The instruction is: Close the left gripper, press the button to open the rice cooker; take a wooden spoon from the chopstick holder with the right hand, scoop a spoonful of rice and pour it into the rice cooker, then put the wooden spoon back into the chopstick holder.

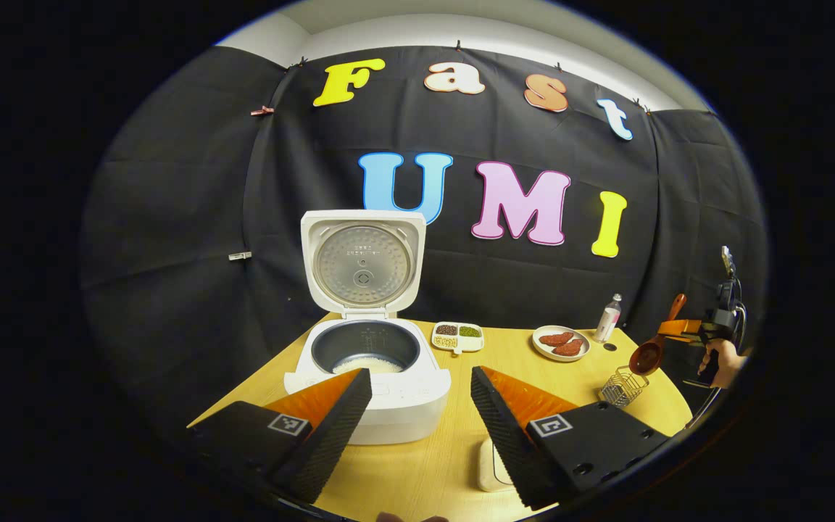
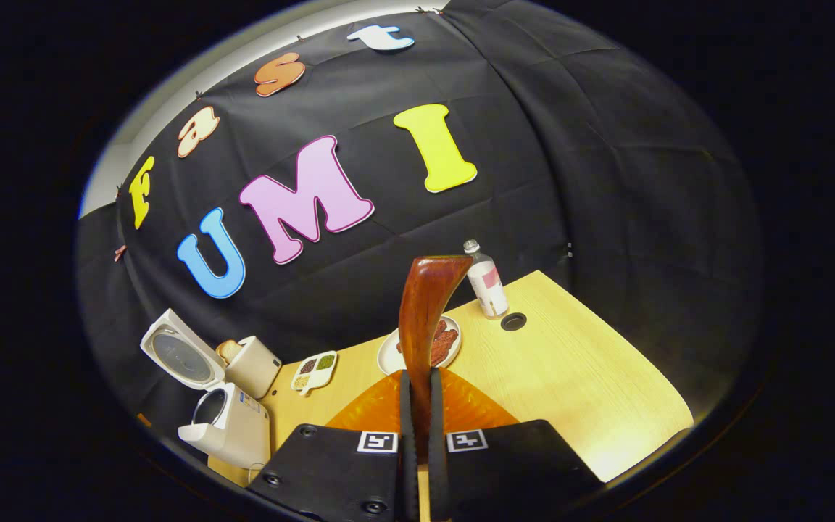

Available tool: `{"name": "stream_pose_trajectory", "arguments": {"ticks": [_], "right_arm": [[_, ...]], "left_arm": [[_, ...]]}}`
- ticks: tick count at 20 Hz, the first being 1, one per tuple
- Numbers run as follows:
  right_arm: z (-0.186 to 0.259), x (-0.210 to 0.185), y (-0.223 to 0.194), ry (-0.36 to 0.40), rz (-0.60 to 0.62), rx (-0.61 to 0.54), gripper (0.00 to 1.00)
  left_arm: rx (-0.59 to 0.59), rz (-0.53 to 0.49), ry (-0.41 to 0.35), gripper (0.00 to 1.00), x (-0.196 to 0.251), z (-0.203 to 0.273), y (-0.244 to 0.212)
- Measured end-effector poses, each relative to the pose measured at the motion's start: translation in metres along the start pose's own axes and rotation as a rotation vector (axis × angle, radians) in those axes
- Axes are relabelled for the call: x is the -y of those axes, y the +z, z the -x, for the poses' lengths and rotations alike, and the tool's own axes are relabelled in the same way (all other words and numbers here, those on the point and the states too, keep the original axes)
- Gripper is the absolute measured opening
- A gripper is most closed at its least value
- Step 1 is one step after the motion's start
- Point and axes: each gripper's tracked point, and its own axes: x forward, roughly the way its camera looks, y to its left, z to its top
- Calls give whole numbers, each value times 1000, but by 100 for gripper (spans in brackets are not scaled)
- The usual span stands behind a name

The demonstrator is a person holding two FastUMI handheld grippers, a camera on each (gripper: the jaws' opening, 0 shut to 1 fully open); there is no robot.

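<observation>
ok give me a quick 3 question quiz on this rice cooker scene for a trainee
1. True or false: the rice cooker lid stands open.
2. What is the right gripper holding?
A. the bottle
B. the wooden spoon
C. the plate of food
3. Fill in: seen from the left gripper view, the spoon's bowl hangs just above the wire ____.

Key
1. True: the lid is tipped up, and white rice shows in the pot.
2. B: both fingers press on the spoon's handle. The left gripper has its fingers spread with nothing between them.
3. chopstick holder
</observation>
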Motion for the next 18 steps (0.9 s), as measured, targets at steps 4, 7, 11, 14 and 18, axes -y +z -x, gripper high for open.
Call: {"name": "stream_pose_trajectory", "arguments": {"ticks": [4,7,11,14,18], "right_arm": [[-18,16,-25,-22,29,-28,10],[-23,18,-40,-26,52,-47,10],[-25,20,-54,-50,113,-68,16],[-21,23,-62,-71,132,-82,18],[-6,28,-54,-105,76,-89,48]], "left_arm": [[2,-1,25,95,9,-6,6],[2,-12,37,95,12,-4,7],[0,-19,49,95,6,2,6],[2,-24,51,95,2,6,7],[14,-21,43,95,0,9,12]]}}
